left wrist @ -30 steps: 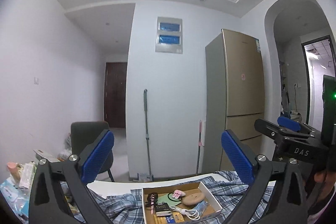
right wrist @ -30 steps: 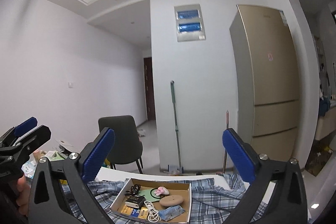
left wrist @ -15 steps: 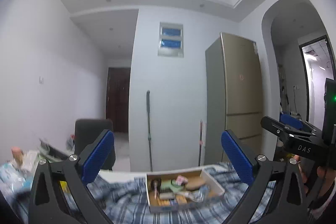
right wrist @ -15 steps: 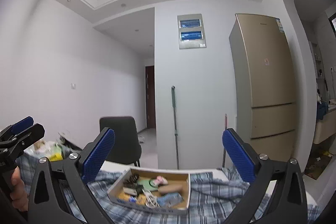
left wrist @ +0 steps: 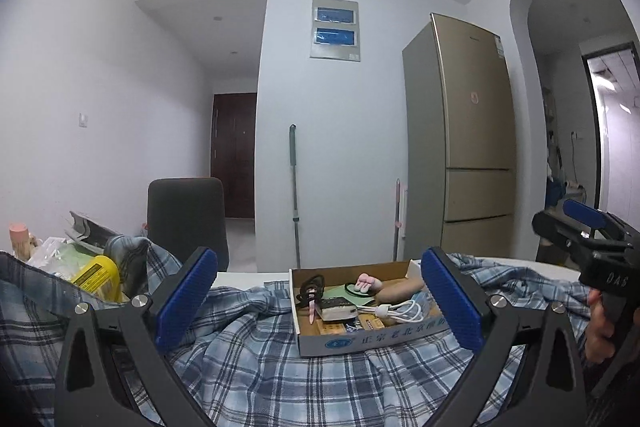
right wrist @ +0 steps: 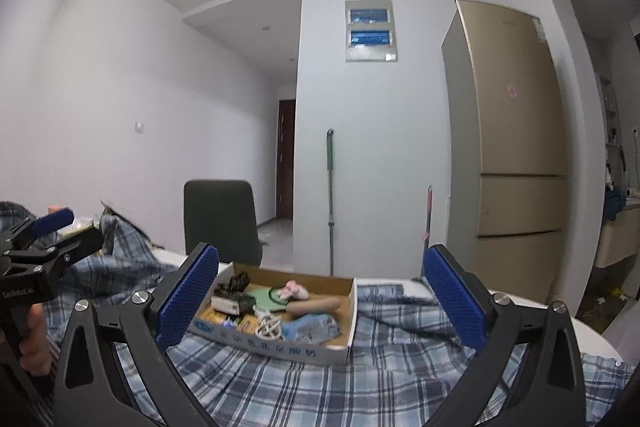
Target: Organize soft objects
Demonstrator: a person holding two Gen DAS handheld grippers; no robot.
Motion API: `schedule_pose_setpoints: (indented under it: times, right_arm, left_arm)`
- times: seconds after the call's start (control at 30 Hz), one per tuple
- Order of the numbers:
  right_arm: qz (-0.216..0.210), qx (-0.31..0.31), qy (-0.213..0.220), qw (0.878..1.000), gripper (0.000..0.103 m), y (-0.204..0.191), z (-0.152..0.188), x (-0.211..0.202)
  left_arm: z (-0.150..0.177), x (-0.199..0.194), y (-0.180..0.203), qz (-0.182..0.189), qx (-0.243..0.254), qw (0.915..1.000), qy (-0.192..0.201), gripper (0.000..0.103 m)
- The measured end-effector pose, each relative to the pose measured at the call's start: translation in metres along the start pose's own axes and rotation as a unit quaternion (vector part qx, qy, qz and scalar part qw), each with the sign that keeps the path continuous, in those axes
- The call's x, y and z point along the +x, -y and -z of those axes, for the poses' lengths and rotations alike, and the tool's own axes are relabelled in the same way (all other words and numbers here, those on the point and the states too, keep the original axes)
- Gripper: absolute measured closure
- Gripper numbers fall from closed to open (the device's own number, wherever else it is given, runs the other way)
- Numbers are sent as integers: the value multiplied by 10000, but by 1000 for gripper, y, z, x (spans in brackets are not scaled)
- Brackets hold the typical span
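Observation:
A blue plaid cloth [left wrist: 280,367] lies crumpled over the table, also in the right wrist view [right wrist: 320,383]. A shallow cardboard box [left wrist: 360,341] of small items sits on it, also in the right wrist view [right wrist: 280,345]. My left gripper [left wrist: 318,301] is open and empty, held above the cloth just before the box. My right gripper [right wrist: 320,297] is open and empty, likewise before the box. Each gripper shows at the edge of the other's view, the right one [left wrist: 580,227] and the left one [right wrist: 48,231].
The box holds a white cable [right wrist: 268,327], a tan oblong case [right wrist: 316,305], a pink clip [right wrist: 294,291] and a blue pouch [right wrist: 310,327]. A yellow packet [left wrist: 96,277] and clutter lie left. A dark chair [left wrist: 186,219], mop [left wrist: 294,195] and fridge [left wrist: 472,147] stand behind.
Both grippers have tilted down and come closer to the table. The box and plaid cloth now sit higher and larger in both views. Both stay open.

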State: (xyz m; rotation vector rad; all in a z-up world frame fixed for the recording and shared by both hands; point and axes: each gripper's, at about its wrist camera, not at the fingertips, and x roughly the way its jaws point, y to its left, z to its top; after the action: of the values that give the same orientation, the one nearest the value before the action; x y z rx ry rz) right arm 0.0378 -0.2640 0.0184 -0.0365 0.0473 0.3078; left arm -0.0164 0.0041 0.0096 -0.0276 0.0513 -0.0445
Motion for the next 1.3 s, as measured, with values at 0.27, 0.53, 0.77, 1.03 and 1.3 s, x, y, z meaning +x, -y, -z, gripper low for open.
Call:
schedule_pose_setpoints:
  times: [0.27, 0.53, 0.77, 1.03, 1.3]
  right_arm:
    - [-19, 25, -187, 9998, 1, 1, 3, 5]
    - [-18, -11, -146, 9999, 0, 0, 2, 3]
    - [-13, -75, -90, 9999, 0, -2, 1, 1]
    - [-25, -35, -148, 9999, 0, -2, 0, 1]
    - [-24, -32, -149, 9999, 0, -2, 0, 1]
  left_arm:
    - [9, 10, 5, -50, 105, 9998, -187, 0]
    - [9, 12, 3, -91, 90, 9997, -204, 0]
    - [9, 10, 0, -129, 45, 9998, -141, 0]
    - [9, 9, 2, -77, 98, 9998, -124, 0]
    - [8, 10, 2, -144, 118, 9997, -141, 0]
